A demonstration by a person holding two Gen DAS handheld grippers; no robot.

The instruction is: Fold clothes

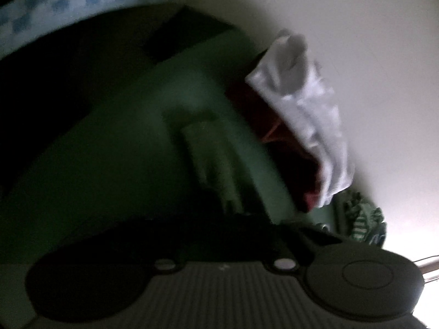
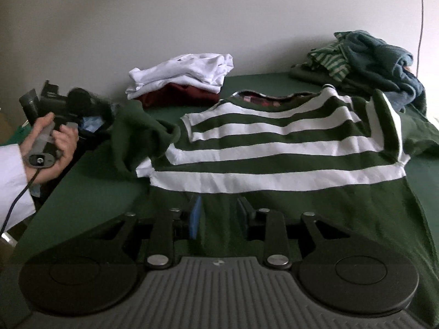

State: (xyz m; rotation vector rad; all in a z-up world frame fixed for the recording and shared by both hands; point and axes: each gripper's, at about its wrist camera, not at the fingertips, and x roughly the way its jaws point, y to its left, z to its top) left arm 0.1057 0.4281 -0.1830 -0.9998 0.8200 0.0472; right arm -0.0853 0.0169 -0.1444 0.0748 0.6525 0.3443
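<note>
A dark green shirt with white stripes [image 2: 274, 148] lies flat on the green-covered surface [image 2: 90, 192]. My right gripper [image 2: 218, 213] stands open just above the shirt's lower part, one finger on each side of a strip of plain green cloth. A hand [image 2: 63, 142] holds my left gripper [image 2: 108, 109] at the far left. The shirt's left sleeve [image 2: 137, 137] rises bunched up to its front, and it appears shut on that sleeve. The left wrist view is dark and blurred; pale green cloth [image 1: 208, 159] runs up from the gripper [image 1: 219, 219], whose fingers are hidden.
A folded white garment [image 2: 186, 71] lies on a dark red one [image 2: 178, 96] against the wall, also in the left wrist view as white garment [image 1: 301, 109]. A heap of unfolded clothes [image 2: 370, 60] sits at the back right. A thin cable [image 2: 421, 27] hangs down the wall.
</note>
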